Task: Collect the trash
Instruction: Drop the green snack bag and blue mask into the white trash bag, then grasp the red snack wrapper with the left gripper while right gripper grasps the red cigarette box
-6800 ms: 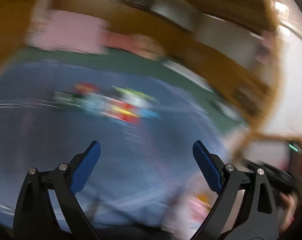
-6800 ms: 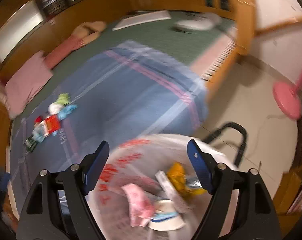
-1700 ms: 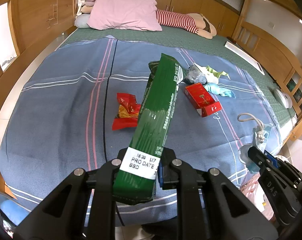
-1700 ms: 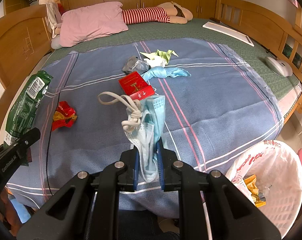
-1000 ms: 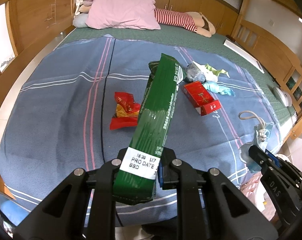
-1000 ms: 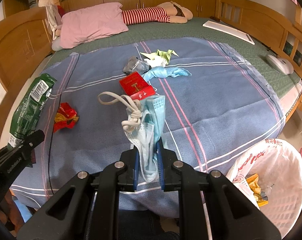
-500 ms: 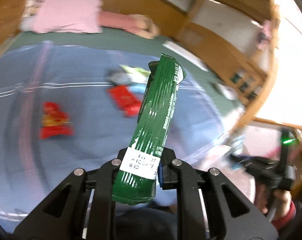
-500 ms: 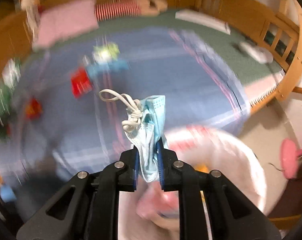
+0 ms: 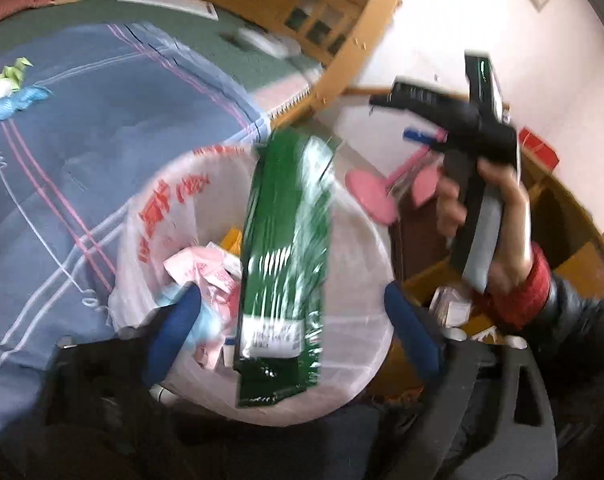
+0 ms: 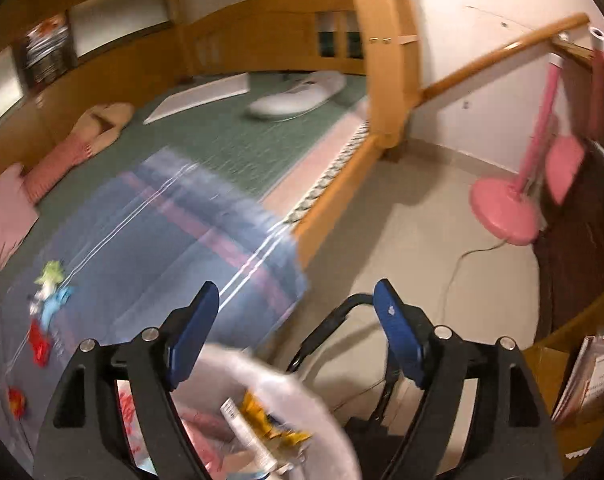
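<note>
The left gripper point(image 9: 289, 320) has its jaws wide open, and nothing is pinched between its blue pads point(image 9: 173, 332). The green snack wrapper point(image 9: 285, 264) sits in the gap between the jaws, right over the mouth of the trash bin point(image 9: 354, 384). It is blurry, and it does not seem to touch either pad. The bin is lined with a white plastic bag point(image 9: 149, 216) with red writing on it. Inside the bin are pink paper point(image 9: 209, 272) and other bits of trash. The bin stands next to the bed, just beside the blue blanket point(image 9: 81, 128). A green paper crane point(image 9: 11, 72) and a light blue crumpled thing point(image 9: 9, 100) lie on the blanket, far from the bin. The right gripper point(image 10: 297, 328) also has its jaws wide open, and it holds nothing. Its blue pads point(image 10: 189, 336) hang above the edge of the bin point(image 10: 314, 404), where a yellow wrapper point(image 10: 269, 420) shows inside. From the left wrist view, the person's right hand point(image 9: 490, 216) holds the black handle of that gripper up beside the bin. A pink stand point(image 10: 506, 208) is on the floor near the wall.
</note>
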{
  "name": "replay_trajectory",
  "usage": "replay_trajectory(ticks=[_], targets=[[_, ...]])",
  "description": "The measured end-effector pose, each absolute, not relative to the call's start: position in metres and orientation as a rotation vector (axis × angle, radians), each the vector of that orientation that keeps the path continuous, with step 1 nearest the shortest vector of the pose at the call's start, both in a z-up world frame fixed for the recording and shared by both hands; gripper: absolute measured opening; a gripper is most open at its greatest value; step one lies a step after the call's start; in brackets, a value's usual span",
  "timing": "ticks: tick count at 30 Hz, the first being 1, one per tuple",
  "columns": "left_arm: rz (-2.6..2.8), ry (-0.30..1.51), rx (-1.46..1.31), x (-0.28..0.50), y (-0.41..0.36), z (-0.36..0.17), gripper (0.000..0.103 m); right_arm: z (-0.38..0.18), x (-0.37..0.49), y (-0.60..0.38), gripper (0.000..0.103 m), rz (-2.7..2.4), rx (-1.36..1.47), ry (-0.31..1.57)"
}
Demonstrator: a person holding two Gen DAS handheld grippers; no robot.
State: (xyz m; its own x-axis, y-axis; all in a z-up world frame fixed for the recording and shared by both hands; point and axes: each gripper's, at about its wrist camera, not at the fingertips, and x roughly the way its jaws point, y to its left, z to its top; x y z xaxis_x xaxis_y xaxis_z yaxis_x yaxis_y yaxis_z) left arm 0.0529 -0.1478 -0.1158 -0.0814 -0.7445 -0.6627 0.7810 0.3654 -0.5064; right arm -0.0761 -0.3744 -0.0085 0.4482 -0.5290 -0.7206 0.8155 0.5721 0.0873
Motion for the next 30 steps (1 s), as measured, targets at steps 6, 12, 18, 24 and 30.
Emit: replay_trajectory(ticks=[6, 12, 18, 24, 30], targets=[[-1.030, 0.908, -0.078, 0.087, -0.099, -0.088, 0.093, -0.024, -0.065, -0.369, 0.078, -0.799, 0.489, 0.735], [-0.190, 0.854, -0.075, 0.203, 0.022, -0.088, 0.094, -0.033, 0.002, -0.337, 0.078, -0.554, 0.445, 0.825], [0.023, 0.977, -0.089, 0.272, 0.095, -0.154, 0.094, -0.048, 0.111, -0.263, 0.078, -0.264, 0.285, 0.926], [-0.059, 1.098, -0.118, 0.283, 0.100, -0.196, 0.074, -0.064, 0.191, -0.179, 0.078, -0.074, 0.133, 0.926], [-0.071, 1.070, -0.061, 0.270, 0.091, -0.181, 0.027, -0.076, 0.236, -0.136, 0.078, 0.008, 0.036, 0.921]])
